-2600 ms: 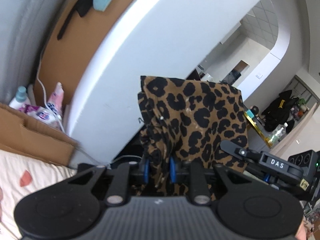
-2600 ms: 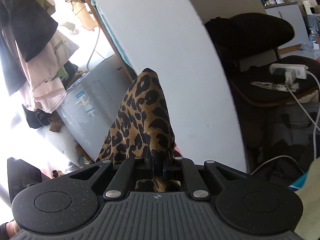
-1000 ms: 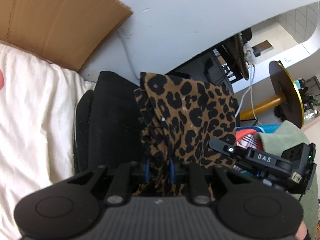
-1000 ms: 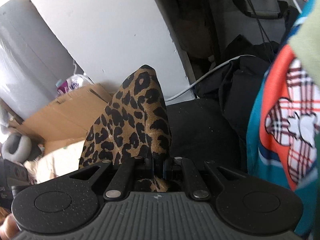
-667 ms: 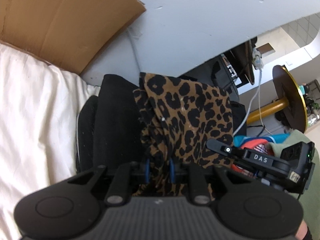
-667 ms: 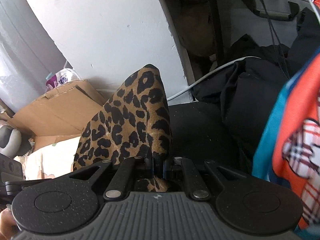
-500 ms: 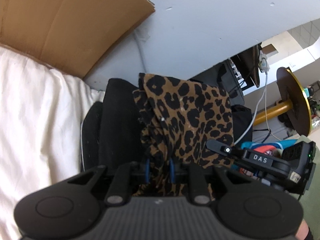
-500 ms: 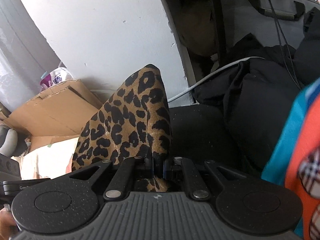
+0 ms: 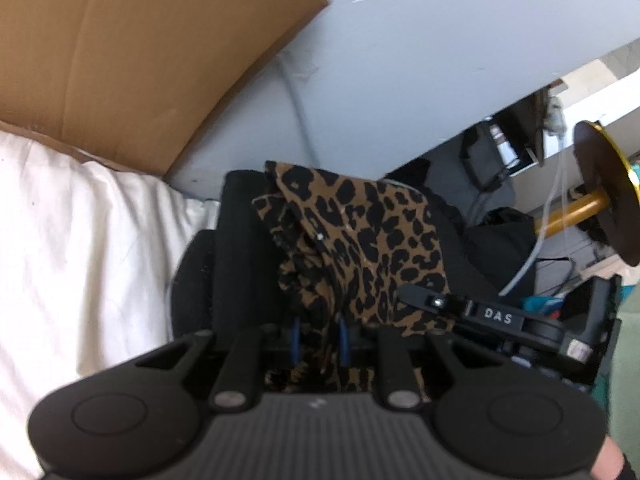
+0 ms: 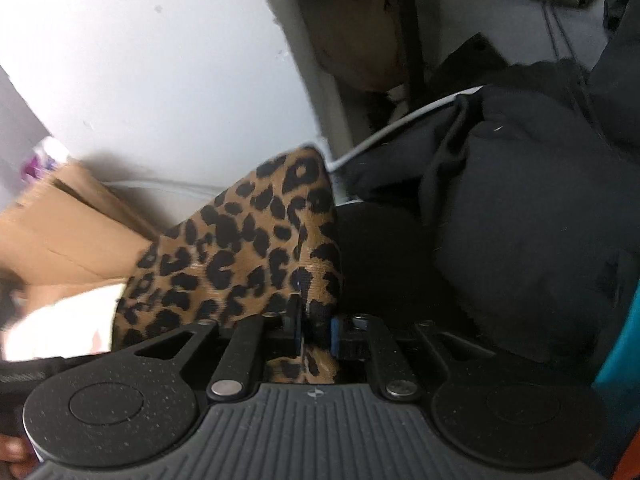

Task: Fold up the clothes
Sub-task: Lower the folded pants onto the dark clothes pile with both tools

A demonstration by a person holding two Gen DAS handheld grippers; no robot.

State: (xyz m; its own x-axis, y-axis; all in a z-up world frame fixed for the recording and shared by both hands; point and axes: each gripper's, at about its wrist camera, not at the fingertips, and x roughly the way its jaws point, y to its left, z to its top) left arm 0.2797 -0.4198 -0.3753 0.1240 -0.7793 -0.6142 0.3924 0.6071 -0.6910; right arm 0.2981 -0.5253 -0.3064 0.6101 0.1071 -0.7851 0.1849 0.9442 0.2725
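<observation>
A leopard-print garment (image 9: 360, 240) hangs stretched between my two grippers. In the left wrist view my left gripper (image 9: 318, 336) is shut on a bunched edge of it. The right gripper's black body (image 9: 496, 316) shows at the cloth's far corner. In the right wrist view the leopard-print garment (image 10: 248, 248) stands up between the pads of my right gripper (image 10: 314, 328). Those jaws are opening, and the cloth still fills the gap and touches both pads. Just beneath the garment lies a folded black garment (image 9: 240, 248), seen again as the black garment (image 10: 380, 260) in the right wrist view.
White bedding (image 9: 80, 240) spreads to the left, with a cardboard sheet (image 9: 140, 60) behind it against a white wall (image 9: 400, 60). A heap of black clothes (image 10: 520, 220) and a white cable (image 10: 400, 124) lie to the right. A gold-rimmed round table (image 9: 600, 192) stands further off.
Both grippers have come down with the leopard garment towards the folded black garment. The red plaid shirt has left the right wrist view. The right jaws have parted slightly.
</observation>
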